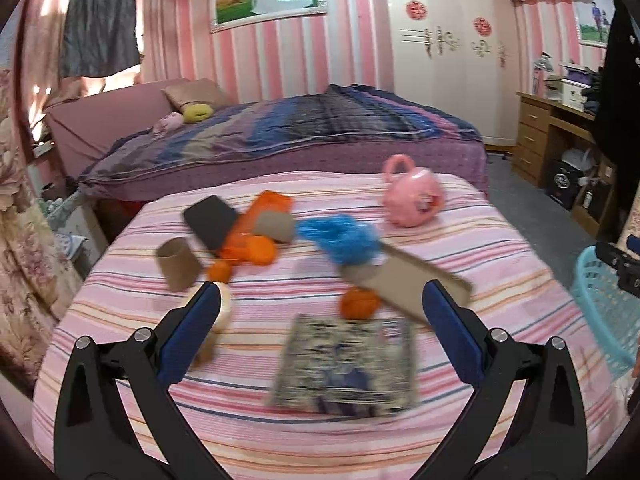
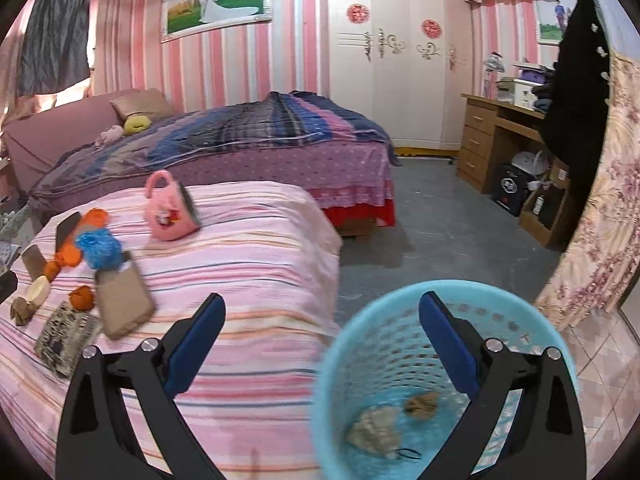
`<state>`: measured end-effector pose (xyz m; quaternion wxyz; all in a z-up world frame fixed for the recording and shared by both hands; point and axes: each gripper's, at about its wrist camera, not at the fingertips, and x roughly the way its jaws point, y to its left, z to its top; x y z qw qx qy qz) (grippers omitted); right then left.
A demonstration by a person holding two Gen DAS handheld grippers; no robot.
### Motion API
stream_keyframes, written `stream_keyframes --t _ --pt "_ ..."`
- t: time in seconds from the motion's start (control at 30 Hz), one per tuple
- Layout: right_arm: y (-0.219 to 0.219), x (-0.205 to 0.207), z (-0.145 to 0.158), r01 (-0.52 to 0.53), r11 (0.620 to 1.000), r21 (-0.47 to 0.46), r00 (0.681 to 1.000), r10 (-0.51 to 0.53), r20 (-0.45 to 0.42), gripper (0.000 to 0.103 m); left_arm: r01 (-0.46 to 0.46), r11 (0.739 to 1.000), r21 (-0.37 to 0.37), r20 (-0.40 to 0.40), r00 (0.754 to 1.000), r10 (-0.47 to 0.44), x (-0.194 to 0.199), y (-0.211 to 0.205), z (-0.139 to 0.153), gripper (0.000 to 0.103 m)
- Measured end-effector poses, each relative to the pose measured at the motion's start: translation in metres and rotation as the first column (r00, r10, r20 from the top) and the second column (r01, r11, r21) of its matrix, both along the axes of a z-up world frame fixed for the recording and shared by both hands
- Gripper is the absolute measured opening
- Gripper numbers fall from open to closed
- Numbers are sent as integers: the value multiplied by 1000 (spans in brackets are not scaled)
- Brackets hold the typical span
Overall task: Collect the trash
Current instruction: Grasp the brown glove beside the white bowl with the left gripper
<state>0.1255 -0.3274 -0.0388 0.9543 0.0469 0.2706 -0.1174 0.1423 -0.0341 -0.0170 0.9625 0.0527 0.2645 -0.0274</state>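
Both grippers — left gripper (image 1: 320, 312), right gripper (image 2: 322, 316) — are spread wide, empty; next, bed (image 1: 500, 248) litter is fetched for the basket (image 2: 384, 300).

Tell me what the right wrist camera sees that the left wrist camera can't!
Only the right wrist view looks down into the blue basket, where two crumpled scraps lie on its bottom.

Only the left wrist view shows the dark flat thing and the cardboard tube clearly, with the basket just a sliver at the edge.

Both show the pink striped bed, the pink toy bag, the blue crumpled plastic, orange pieces and a patterned packet. Each open hand-held gripper holds nothing.
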Motion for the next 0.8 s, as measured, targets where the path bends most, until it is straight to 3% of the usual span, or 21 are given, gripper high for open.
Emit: stream_keyframes --t 0.17,0.33,0.5,0.8 --pt "32 12 -5 -45 999 -20 999 45 -18 95 -67 996 -56 -63 996 64 14 47 -20 98" --pt "56 24 -11 -83 996 -29 996 82 -39 95 -131 991 -36 -76 989 128 24 81 -32 98" --pt "71 36 -15 -94 996 -7 995 94 -45 95 -173 983 -68 -148 976 161 39 111 -51 98" --pt "93 50 -22 -134 991 -15 989 133 -70 95 -166 983 -79 -242 960 143 59 119 -71 97"
